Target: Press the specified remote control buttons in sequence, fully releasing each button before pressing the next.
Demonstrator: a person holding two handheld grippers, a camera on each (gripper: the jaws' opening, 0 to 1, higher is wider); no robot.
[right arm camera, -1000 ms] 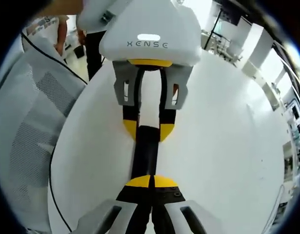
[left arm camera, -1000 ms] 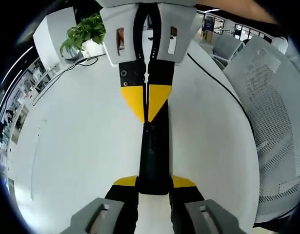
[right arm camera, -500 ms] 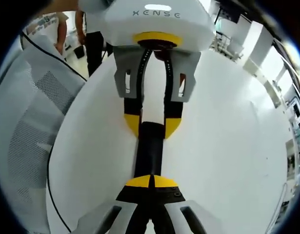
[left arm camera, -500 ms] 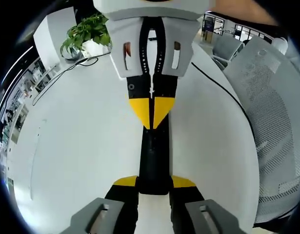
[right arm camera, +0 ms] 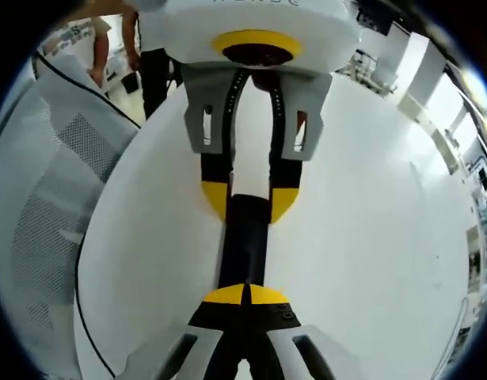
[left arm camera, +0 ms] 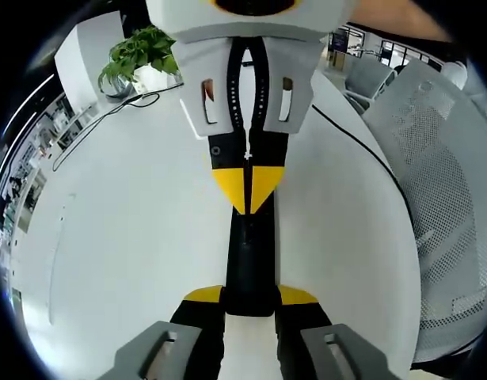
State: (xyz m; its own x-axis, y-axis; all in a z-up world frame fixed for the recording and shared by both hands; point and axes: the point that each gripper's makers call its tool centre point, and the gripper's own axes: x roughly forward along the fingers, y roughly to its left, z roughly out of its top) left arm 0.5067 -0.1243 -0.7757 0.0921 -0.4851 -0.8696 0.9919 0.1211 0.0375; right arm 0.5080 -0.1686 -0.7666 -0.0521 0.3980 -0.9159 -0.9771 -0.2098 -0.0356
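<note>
The black remote control lies lengthwise on the round white table, stretched between the two grippers that face each other over it; in the right gripper view the same remote control runs up from the near jaws to the far ones. The left gripper has its yellow-tipped jaws set against the two sides of the remote's near end, gripping it, and the right gripper view shows that gripper from the front, its yellow tips straddling the far end of the black body. The right gripper has its jaws brought fully together with nothing between them, the joined yellow tips lying over the remote's top face; from the left gripper view this gripper comes in from above as a single yellow point resting on the remote, though whether it actually presses a button is hard to tell, since the buttons are barely legible. Beyond the remote, a black cable crosses the table's far side; a potted green plant stands near the far edge with a thin cord looping beside it; a grey mesh chair stands just beside the table, and the right gripper view shows a person's legs standing past the table.
</note>
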